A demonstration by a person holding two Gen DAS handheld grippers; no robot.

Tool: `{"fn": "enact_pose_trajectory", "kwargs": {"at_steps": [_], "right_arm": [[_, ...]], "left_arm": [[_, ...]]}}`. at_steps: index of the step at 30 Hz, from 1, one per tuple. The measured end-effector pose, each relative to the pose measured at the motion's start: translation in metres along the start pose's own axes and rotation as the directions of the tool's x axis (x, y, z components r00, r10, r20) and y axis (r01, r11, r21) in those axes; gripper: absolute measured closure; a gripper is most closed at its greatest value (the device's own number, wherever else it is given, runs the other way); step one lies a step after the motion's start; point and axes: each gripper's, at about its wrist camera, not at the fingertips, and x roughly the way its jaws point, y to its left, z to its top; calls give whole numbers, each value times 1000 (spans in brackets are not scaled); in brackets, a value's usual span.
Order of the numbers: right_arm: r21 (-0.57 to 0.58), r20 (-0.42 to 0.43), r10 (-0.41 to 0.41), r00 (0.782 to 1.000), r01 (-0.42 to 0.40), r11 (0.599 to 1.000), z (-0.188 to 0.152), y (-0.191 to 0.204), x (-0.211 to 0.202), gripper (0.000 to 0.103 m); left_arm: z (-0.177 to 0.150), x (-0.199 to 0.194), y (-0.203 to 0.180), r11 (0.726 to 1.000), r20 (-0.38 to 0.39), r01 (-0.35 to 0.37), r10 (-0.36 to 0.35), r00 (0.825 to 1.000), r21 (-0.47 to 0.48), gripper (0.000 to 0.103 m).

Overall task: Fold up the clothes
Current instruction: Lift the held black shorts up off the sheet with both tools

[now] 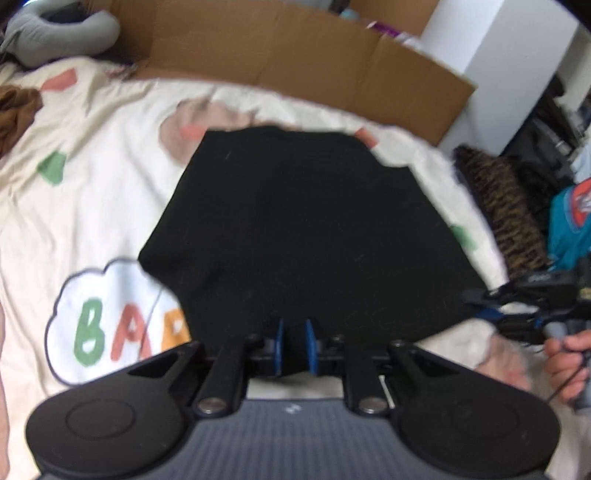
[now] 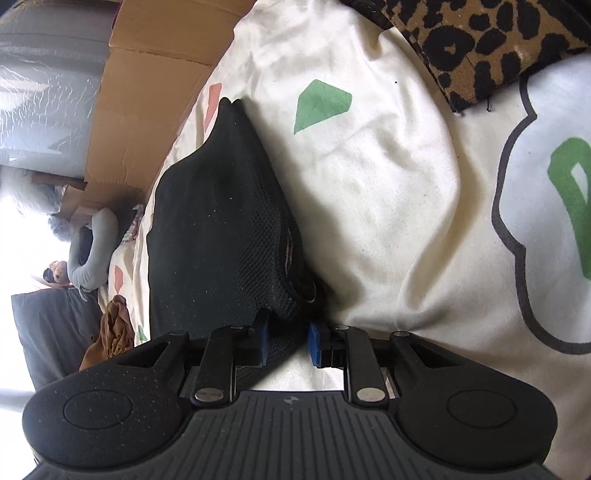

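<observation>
A black mesh garment point(image 1: 306, 229) lies folded flat on the cream printed bedsheet point(image 1: 92, 192). My left gripper point(image 1: 294, 343) is at its near edge. The blue pads point(image 1: 279, 341) stand a little apart, with the black cloth filling the gap. In the right wrist view the same garment point(image 2: 221, 229) runs away from me with its near corner between the pads. My right gripper point(image 2: 289, 341) is open, and a gap shows beside its right pad point(image 2: 316, 341). The right gripper point(image 1: 476, 306) also shows at the garment's right edge, held by a hand point(image 1: 565, 354).
A cardboard sheet point(image 1: 295, 55) stands along the bed's far side. A grey neck pillow point(image 1: 62, 33) and a brown garment point(image 1: 14, 110) lie at the far left. A leopard-print cloth point(image 1: 498, 206) and a teal item point(image 1: 569, 229) sit at the right.
</observation>
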Motion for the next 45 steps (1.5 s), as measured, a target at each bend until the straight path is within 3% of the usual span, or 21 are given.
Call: {"fn": "enact_pose_trajectory", "kwargs": {"at_steps": [5,7,9,11,16,19,23,27,28,36,45], "right_arm": [[9,6,18,1000,-18,1000,3,1,4,79],[-6,2,23,1000,-23,1000,4,4,4,89],[-21,1,26,1000,-26,999,5,7,2,89],[-27,0,25,1000,-25,999,5,8,1,88],[-24,5,21,1000,-21,999,5,7,0,86],[-9,14,27,1000,-27,1000,5,6,1,86],[20,30,37,999,-38,999,4,2,4,86],[20,28,46,999,-47,999,7,2,7,94],[15,26,46,999,-47,999,8,3,6,95],[-43,29,53,998,-52,998,9,19,-5,98],[-48,-25,76,997,-77,996,2,32,-13,98]], "left_arm": [[0,8,5,1000,-25,4,-5,1000,-15,94],[2,1,6,1000,-20,13,-14,1000,-28,92],[4,-10,9,999,0,9,-9,1000,-43,79],[4,-20,13,999,15,-6,7,1000,-52,59],[4,-30,28,994,22,-48,50,998,-97,58],[-2,-28,40,985,5,-60,62,998,-164,59],[-11,-19,50,971,4,-16,17,1000,-237,61],[-18,-6,56,960,19,45,-41,999,-276,81],[-19,-4,59,954,20,57,-53,998,-293,94],[-16,-22,62,934,30,82,-76,997,-349,97],[-2,-50,59,936,-14,61,-70,997,-346,98]]}}
